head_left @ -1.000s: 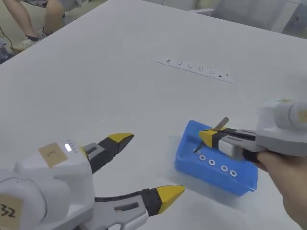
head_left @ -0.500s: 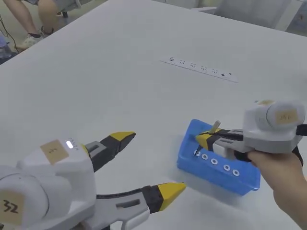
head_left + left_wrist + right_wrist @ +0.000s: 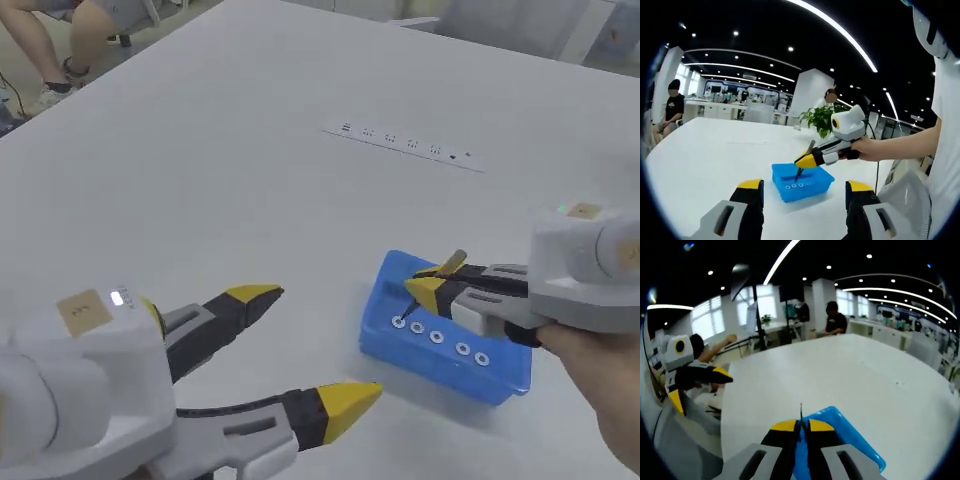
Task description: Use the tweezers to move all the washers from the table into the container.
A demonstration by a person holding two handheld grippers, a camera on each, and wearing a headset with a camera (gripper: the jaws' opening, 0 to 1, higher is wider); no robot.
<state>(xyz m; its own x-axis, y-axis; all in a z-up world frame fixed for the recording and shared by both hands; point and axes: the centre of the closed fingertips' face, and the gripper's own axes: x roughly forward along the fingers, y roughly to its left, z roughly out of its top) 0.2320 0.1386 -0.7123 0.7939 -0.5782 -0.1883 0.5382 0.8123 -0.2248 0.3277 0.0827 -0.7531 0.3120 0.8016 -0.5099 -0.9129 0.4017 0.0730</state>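
A blue container sits on the white table and holds a row of several washers. My right gripper hovers over its far left end, shut on thin tweezers whose tip points down at the left end of the row. My left gripper stands open to the container's left, empty. The left gripper view has the container, washers, tweezers and right gripper ahead of the open left gripper. In the right gripper view, the shut right gripper pinches the tweezers above the container.
A strip of sockets is set into the table at the far side. A seated person's legs are at the far left corner. Other people sit at desks in the room.
The right gripper dipped toward the container and the tweezers tip now sits low at the left end of the washer row. The left gripper has stayed open in place.
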